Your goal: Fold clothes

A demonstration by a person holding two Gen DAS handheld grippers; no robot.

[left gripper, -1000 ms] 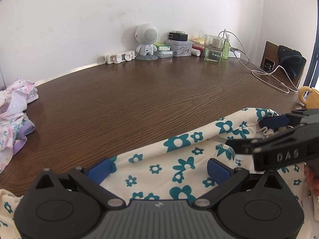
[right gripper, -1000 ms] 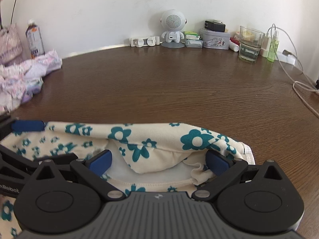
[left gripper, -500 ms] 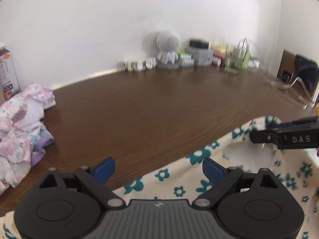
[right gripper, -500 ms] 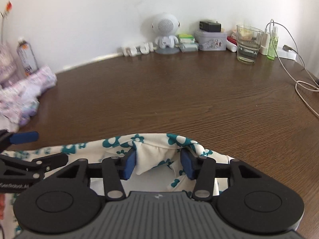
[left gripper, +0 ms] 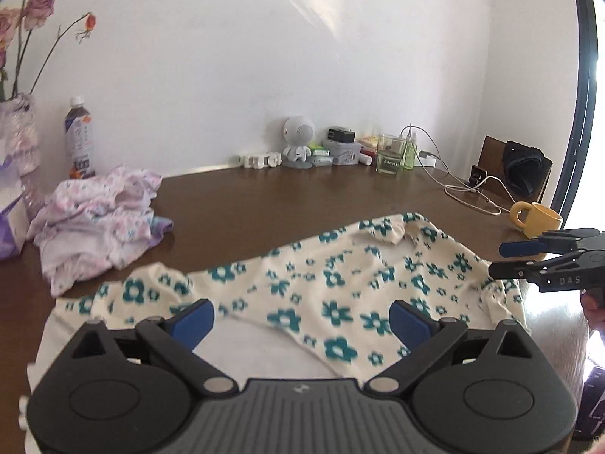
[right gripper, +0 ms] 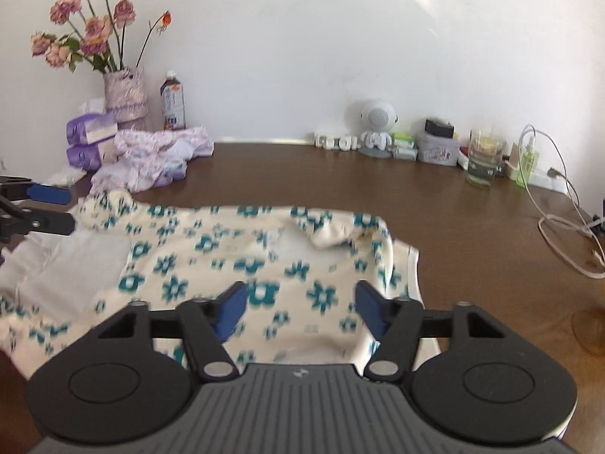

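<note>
**Both claws released above the flowered garment**

The cream garment with teal flowers [left gripper: 340,283] lies spread along the near edge of the tabletop [left gripper: 302,196], partly doubled over so its plain white inside shows at the left. The left claw [left gripper: 302,317] and the right claw [right gripper: 300,308] hang over it with jaws apart and nothing between them, probably so the cloth can settle flat. A crumpled pink floral pile [left gripper: 98,219] sits by the tabletop's left edge, apart from the garment, likely awaiting or past folding.

White wall [left gripper: 264,56], brown wooden table [left gripper: 264,204]
</note>
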